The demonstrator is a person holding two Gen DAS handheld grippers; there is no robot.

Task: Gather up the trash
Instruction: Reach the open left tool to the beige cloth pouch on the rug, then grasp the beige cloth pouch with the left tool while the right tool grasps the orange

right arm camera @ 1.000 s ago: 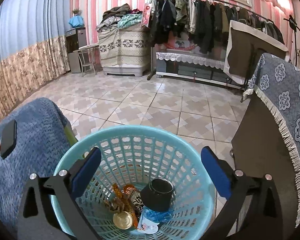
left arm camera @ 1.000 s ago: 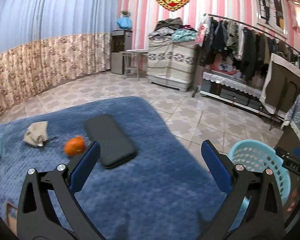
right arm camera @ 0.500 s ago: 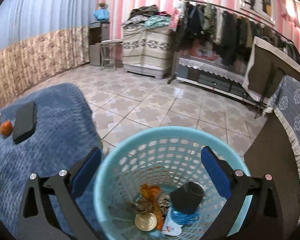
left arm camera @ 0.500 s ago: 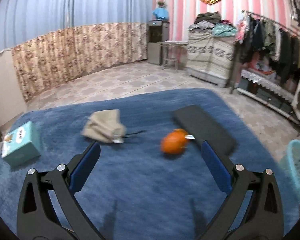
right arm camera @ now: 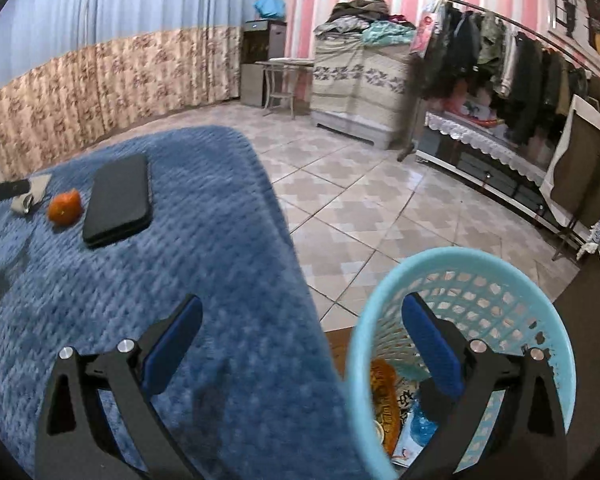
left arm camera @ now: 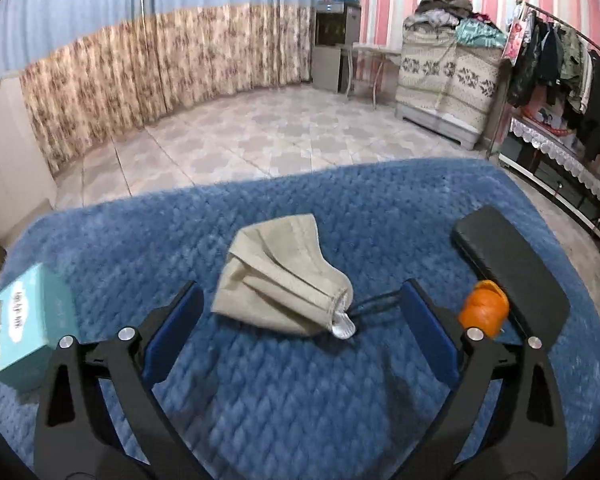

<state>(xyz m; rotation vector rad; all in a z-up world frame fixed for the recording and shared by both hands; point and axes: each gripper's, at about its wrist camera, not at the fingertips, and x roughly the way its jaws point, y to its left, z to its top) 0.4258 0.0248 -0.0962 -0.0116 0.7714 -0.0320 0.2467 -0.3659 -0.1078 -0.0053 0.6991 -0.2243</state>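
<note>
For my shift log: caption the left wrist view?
Open left gripper lined up on a crumpled beige face mask on the blue blanket, orange peel alongside.

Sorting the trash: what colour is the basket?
Light blue basket, clearest in the right wrist view.

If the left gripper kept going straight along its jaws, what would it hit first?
Most likely the beige mask, lying on the blue blanket between the open jaws of the left gripper; how far ahead is unclear.
</note>
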